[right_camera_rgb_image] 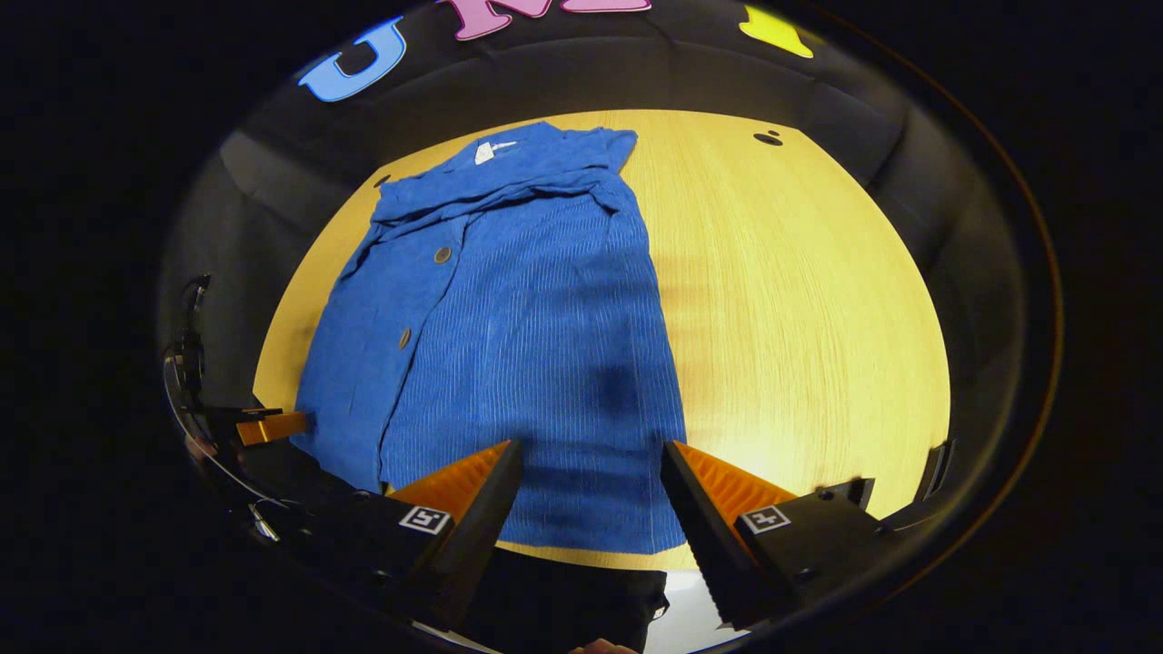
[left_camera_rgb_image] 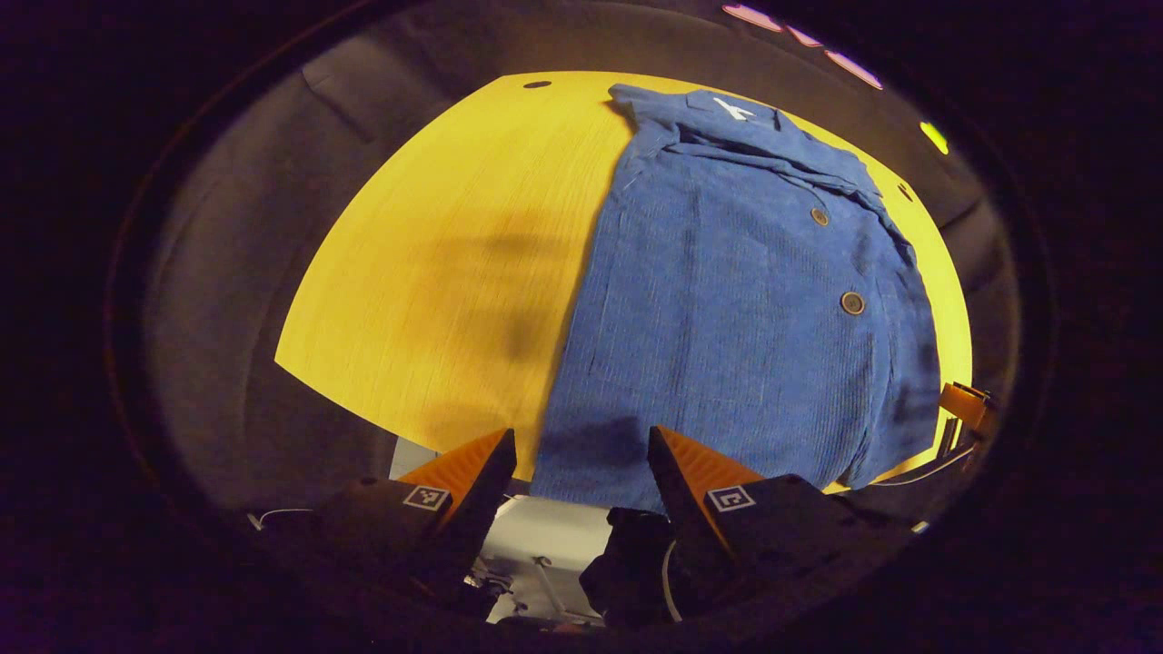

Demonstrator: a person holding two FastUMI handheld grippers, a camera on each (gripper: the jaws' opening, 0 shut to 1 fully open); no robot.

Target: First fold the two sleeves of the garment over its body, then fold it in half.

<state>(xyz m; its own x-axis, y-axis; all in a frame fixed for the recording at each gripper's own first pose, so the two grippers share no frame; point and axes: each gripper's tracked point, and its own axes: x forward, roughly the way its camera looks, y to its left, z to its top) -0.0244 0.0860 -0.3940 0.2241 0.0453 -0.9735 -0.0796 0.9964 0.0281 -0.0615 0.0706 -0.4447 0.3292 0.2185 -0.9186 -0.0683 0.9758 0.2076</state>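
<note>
**Spread fingers at the near hem**

Left gripper (left_camera_rgb_image: 581, 472) and right gripper (right_camera_rgb_image: 591, 481), fingers parted and holding nothing, hover over the near hem. Largest first: wooden table (right_camera_rgb_image: 800, 300); blue ribbed garment (right_camera_rgb_image: 518, 336) lying flat, sleeves apparently folded in. Judged soft, light, limp: pinch the hem corners. Smallest: buttons (left_camera_rgb_image: 852, 302).

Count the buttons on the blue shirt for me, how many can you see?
2: an upper button below the collar, and a lower button nearer the hem of the blue shirt. Folds may hide more.
</note>
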